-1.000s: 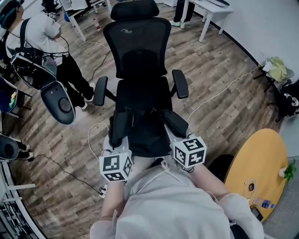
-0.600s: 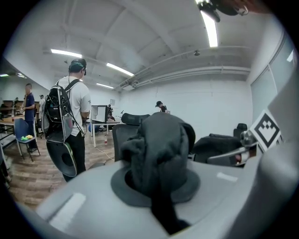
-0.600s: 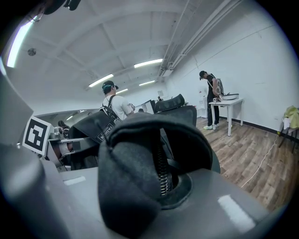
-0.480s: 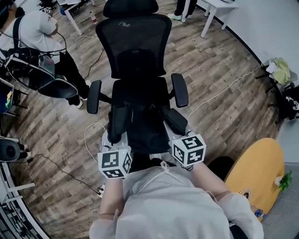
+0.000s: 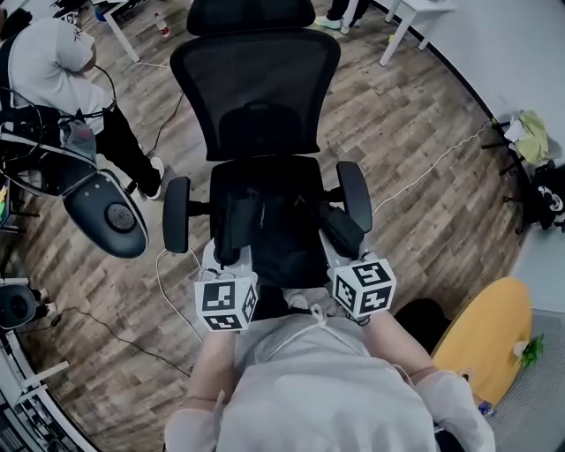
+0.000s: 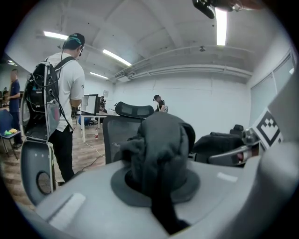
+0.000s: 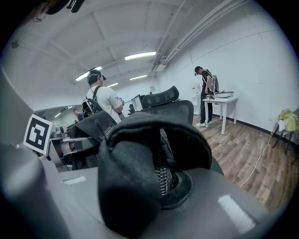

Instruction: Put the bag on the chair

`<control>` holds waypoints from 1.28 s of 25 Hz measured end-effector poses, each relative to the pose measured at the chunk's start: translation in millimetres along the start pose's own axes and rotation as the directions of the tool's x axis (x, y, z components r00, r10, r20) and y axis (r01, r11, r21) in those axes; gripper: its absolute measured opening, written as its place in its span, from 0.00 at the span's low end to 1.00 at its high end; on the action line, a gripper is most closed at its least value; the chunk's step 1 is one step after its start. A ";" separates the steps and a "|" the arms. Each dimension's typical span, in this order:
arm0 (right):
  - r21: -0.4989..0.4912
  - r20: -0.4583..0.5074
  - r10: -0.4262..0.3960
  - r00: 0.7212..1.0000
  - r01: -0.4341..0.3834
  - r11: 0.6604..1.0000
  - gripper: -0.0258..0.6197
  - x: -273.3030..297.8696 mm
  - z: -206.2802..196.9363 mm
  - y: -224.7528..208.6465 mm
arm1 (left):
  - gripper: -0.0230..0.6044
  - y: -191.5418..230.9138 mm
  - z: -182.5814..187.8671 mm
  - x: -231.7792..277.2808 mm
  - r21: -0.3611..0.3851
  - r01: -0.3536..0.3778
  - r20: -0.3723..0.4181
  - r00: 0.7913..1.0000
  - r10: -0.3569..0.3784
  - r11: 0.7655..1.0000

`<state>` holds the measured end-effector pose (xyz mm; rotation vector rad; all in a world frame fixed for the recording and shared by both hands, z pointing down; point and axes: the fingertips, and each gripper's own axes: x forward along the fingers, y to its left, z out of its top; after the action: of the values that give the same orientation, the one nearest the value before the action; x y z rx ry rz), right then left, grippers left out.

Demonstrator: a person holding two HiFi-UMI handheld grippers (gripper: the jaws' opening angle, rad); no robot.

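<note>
A black bag (image 5: 275,237) hangs between my two grippers, just over the front of the seat of a black mesh office chair (image 5: 256,93). My left gripper (image 5: 229,252) is shut on the bag's left side; bunched black fabric (image 6: 161,144) fills the left gripper view. My right gripper (image 5: 341,233) is shut on the bag's right side, where the right gripper view shows a padded fold with a zip (image 7: 161,175). The chair's armrests (image 5: 177,214) flank the bag. Whether the bag's underside touches the seat is hidden.
A person in a white shirt with a backpack (image 5: 48,62) stands at the upper left beside a grey chair back (image 5: 106,214). Cables (image 5: 172,291) run over the wood floor. A yellow round table (image 5: 485,335) is at the lower right, a white table (image 5: 415,13) at the far right.
Both grippers and the bag have moved forward to the chair. The chair now looms larger, and the bag has gone from in front of the seat to over its front part.
</note>
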<state>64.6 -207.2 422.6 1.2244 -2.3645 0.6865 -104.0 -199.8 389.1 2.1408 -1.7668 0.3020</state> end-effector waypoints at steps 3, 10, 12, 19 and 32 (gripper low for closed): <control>0.015 -0.014 -0.016 1.000 0.016 1.000 0.09 40.5 11.0 -3.8 | 0.08 28.4 1.6 36.0 0.001 0.017 -0.016 1.000 -0.017 1.000; 0.058 -0.073 -0.041 0.996 0.045 0.997 0.09 124.0 16.1 -17.6 | 0.08 83.7 -19.5 108.4 -0.031 0.031 -0.072 0.997 -0.033 0.999; 0.065 -0.089 -0.045 0.995 0.051 0.997 0.09 150.2 13.2 -24.6 | 0.08 98.0 -31.2 130.8 -0.044 0.034 -0.089 0.995 -0.038 0.998; 0.124 -0.133 -0.057 0.990 0.074 0.989 0.09 231.0 -21.0 -56.2 | 0.08 133.6 -88.4 202.2 -0.103 0.060 -0.170 0.983 -0.077 0.993; 0.104 -0.229 -0.055 0.972 0.080 0.991 0.09 330.1 -102.6 -84.5 | 0.08 176.8 -202.9 273.1 -0.138 0.025 -0.337 0.939 -0.071 0.990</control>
<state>-32.4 -401.2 704.7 1.1977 -2.1141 0.8974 -210.8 -395.3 701.1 1.9006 -1.4920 0.4962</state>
